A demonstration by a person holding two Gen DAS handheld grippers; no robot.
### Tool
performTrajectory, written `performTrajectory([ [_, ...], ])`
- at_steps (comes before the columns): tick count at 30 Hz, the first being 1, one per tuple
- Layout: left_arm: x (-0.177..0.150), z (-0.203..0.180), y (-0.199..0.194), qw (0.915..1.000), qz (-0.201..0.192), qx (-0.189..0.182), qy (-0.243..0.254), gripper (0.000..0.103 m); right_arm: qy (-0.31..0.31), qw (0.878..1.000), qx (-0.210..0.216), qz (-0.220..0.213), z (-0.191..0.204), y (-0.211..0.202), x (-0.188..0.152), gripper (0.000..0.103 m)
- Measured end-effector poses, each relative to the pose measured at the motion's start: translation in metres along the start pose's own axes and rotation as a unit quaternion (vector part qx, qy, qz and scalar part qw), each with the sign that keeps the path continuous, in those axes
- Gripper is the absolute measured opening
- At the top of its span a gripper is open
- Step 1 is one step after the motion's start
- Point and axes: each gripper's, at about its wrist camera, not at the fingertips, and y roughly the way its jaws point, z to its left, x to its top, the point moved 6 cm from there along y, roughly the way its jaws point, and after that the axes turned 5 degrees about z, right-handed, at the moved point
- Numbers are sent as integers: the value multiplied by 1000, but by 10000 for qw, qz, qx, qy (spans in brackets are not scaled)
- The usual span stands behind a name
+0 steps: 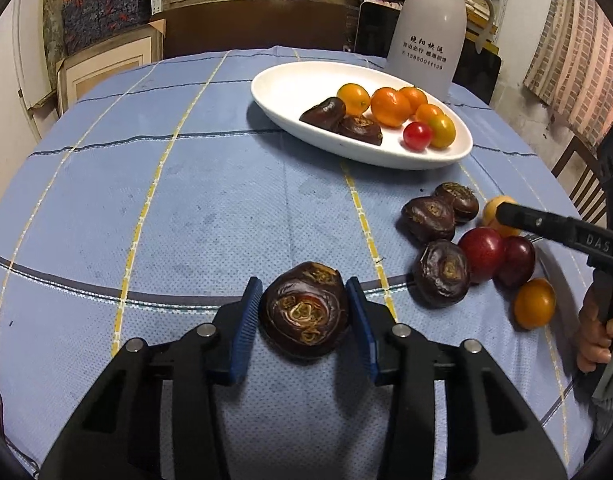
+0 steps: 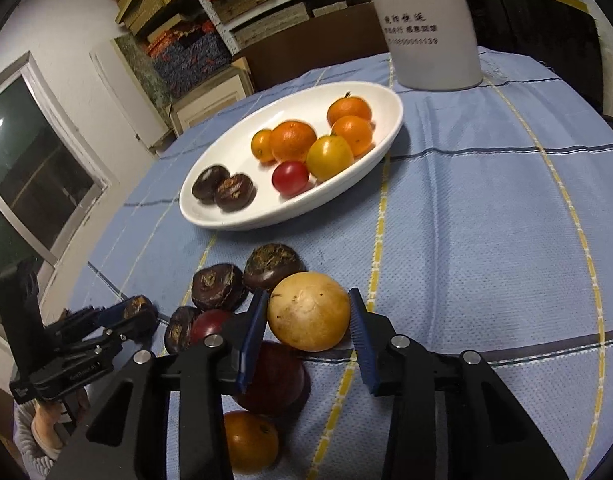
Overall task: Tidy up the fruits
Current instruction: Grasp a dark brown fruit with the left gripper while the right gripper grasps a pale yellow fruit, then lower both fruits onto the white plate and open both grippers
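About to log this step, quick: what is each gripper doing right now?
Left gripper: shut on the dark water chestnut.
Right gripper: shut on the pale yellow fruit.

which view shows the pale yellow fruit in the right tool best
The right wrist view: the pale yellow fruit fills the centre between the right tool's blue pads. In the left wrist view only a sliver of it shows behind that tool's finger.
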Motion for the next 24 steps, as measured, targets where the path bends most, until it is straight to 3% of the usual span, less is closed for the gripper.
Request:
performTrajectory([
  [7,23,-8,-16,9994,-237,-230,46,42,166,9989,-44,-440,-12,-24,10,41],
  [15,124,-16,-20,9974,-665,-224,139,42,43,9975,-189,-673,-7,-45,81,41],
  [20,176,-13,28,9979,-568,-318,-50,42,-171,9982,-43,-570,17,-9,113,41],
  [24,189,-5,70,9986,-308,-371,-194,42,-485,9987,71,-165,40,39,115,41],
])
